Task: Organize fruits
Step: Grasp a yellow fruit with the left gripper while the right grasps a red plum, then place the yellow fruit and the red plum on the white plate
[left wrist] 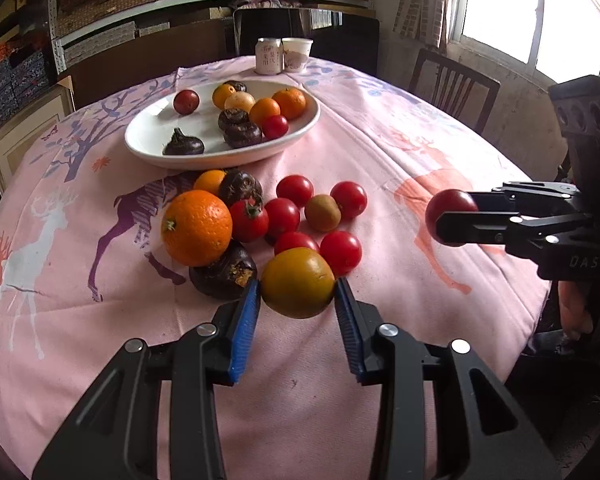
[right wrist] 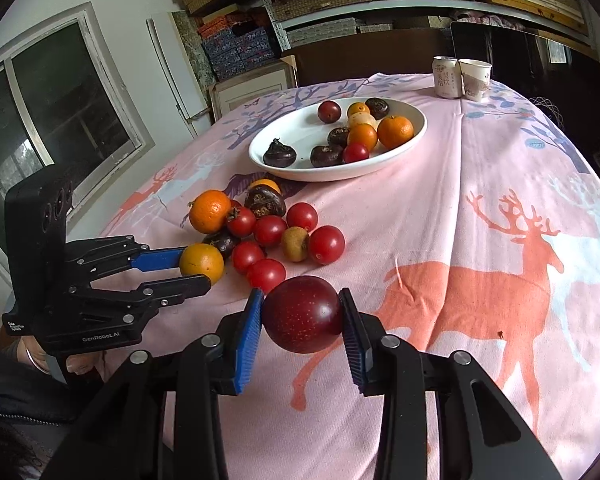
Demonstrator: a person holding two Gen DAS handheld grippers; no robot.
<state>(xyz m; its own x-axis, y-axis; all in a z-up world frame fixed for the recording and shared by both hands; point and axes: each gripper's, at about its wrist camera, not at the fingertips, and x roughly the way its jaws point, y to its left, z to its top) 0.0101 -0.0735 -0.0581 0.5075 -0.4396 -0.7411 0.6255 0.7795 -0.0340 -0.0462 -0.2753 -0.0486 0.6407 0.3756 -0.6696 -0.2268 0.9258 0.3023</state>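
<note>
A white plate point(left wrist: 148, 128) at the far side of the table holds small oranges, dark water chestnuts, a cherry tomato and a plum. On the pink cloth in front of it lies a pile: a large orange point(left wrist: 197, 227), several cherry tomatoes point(left wrist: 295, 190), a kiwi point(left wrist: 322, 213) and dark water chestnuts point(left wrist: 223, 274). My left gripper point(left wrist: 296, 292) is shut on a yellow-orange fruit point(left wrist: 297, 282) at the near edge of the pile. My right gripper point(right wrist: 302, 304) is shut on a dark red plum point(right wrist: 302, 314), to the right of the pile.
A drinks can point(left wrist: 268, 56) and a paper cup point(left wrist: 297, 54) stand at the table's far edge behind the plate. A wooden chair point(left wrist: 452, 80) is at the far right. Shelves of boxes line the back wall. The cloth's right half point(right wrist: 500, 264) bears only deer prints.
</note>
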